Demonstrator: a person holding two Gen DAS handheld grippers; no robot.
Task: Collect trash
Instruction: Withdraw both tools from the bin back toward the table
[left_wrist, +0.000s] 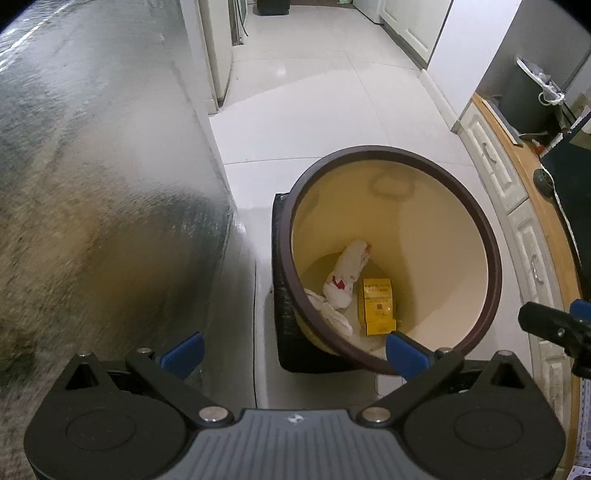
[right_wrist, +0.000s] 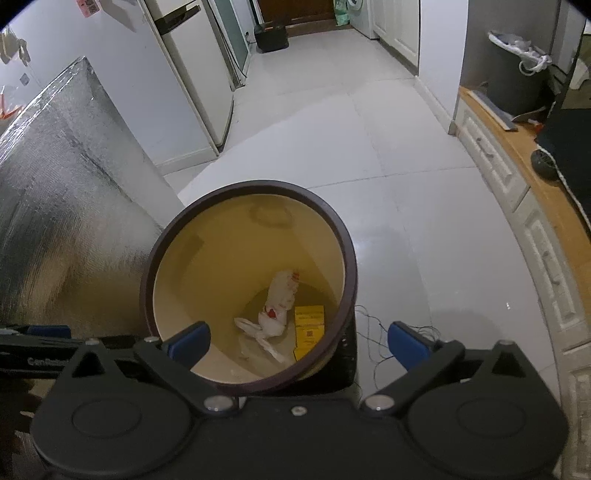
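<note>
- At the left edge of the tiled floor (right_wrist: 388, 155) stood a tall panel wrapped in silver foil (left_wrist: 110, 184), just beside the bin; its base was hidden behind the left gripper's body.
- The left gripper (left_wrist: 295, 350) pointed steeply down with its blue pads at full spread and nothing between them. Its right pad overlapped the near rim of the bin in the picture, but whether it touched the rim could not be told.
- The bin (left_wrist: 480, 229), cream inside with a dark brown rim, stood on the floor ahead of and below both grippers, to the right of the left jaws' centre line and left of the right jaws'.
- At the bottom of the bin lay the trash: a crumpled white wrapper with red print (right_wrist: 279, 306), long axis running away from the cameras, a smaller white scrap (right_wrist: 251, 328) at its near left, and a flat yellow packet (right_wrist: 308, 325) to its right, also lengthwise away.
- The right gripper (right_wrist: 299, 345) was likewise wide open and empty, looking almost straight into the bin's mouth, so it seemed the nearer one for any reach inside.
- The black block (right_wrist: 347, 354) under the bin was mostly hidden; a thin wire (right_wrist: 376, 332) lay on the floor at its right.
- Along the right edge of the floor ran white cabinets with a wooden top (right_wrist: 532, 177).
</note>
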